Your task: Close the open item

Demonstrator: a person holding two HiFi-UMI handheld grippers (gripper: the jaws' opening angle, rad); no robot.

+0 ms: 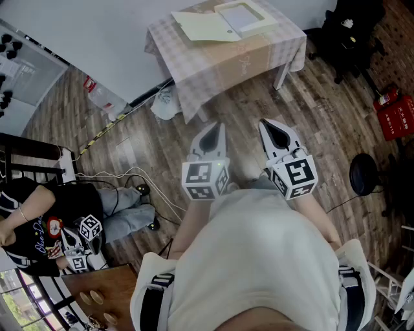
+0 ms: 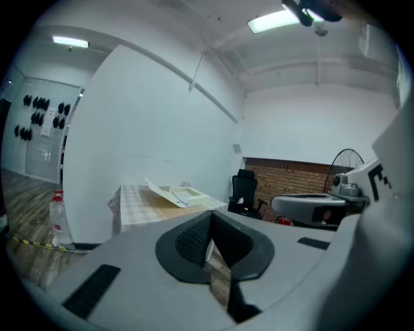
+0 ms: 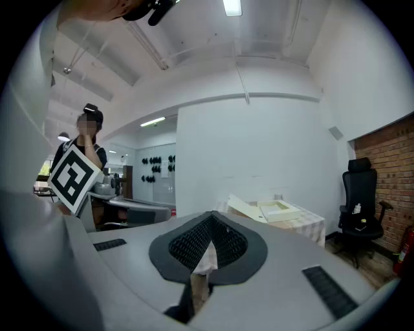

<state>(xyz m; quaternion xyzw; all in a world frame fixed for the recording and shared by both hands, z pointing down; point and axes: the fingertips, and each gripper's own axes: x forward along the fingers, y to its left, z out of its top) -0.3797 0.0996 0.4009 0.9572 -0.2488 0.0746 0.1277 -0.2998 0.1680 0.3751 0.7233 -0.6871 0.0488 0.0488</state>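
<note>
Hanging close in front of the person's body, the left gripper and the right gripper sit side by side and point forward over the wooden floor. Each gripper's own view shows its jaws pressed together with nothing between them, only floor and table showing through the slit. Beyond them stands a table under a checked cloth, well apart from both grippers. On its far part lies the open box: a shallow tray with its lid folded out flat to the left, so tray and lid together run side to side across the tabletop. The box lies straight ahead, roughly between the lines of the two grippers and about equally far from each. The lid is on the left gripper's side, so that one looks better placed to lift its free edge and swing it rightward over the tray, while the right gripper could steady the tray. First the gap has to be closed by stepping up to the table.
</note>
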